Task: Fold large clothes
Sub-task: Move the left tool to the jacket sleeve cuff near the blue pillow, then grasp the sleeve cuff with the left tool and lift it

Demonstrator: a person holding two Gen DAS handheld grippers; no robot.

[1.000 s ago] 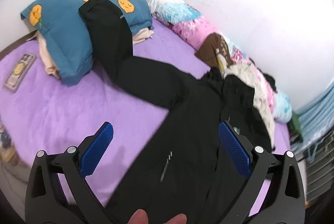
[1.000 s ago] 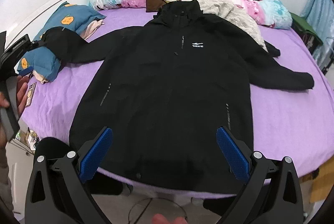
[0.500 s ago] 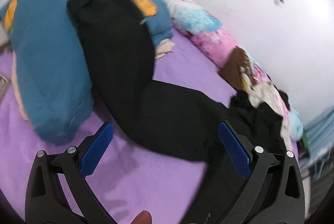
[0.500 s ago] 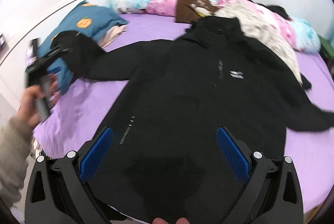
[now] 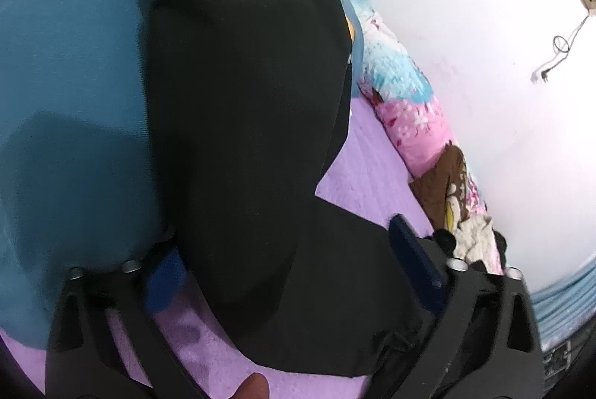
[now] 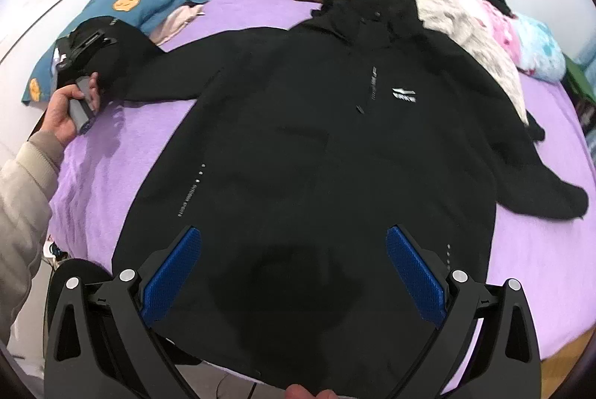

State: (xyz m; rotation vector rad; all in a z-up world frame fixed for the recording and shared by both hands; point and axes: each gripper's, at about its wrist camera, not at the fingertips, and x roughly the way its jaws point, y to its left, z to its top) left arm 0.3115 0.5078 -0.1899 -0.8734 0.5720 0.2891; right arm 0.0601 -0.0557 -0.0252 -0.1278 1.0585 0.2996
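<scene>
a large black zip-front jacket [image 6: 316,157] lay spread face-up across the purple bed [image 6: 540,268], hem at the near edge, collar toward the far edge. its long black sleeve [image 5: 242,101] ran out to the bed's left edge, cuff resting on a teal pillow [image 5: 67,82]. the left gripper [image 5: 287,268] straddled that sleeve, jaws closing around it but not yet pinching. the right gripper [image 6: 294,272] hovered wide open over the hem, holding nothing. no containers were in view.

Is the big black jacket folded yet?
Not yet. The jacket lies flat on the bed, both sleeves spread out. The left gripper is closing around one sleeve lying over the blue pillow. The right gripper hovers open over the hem. All the folds are left.
</scene>
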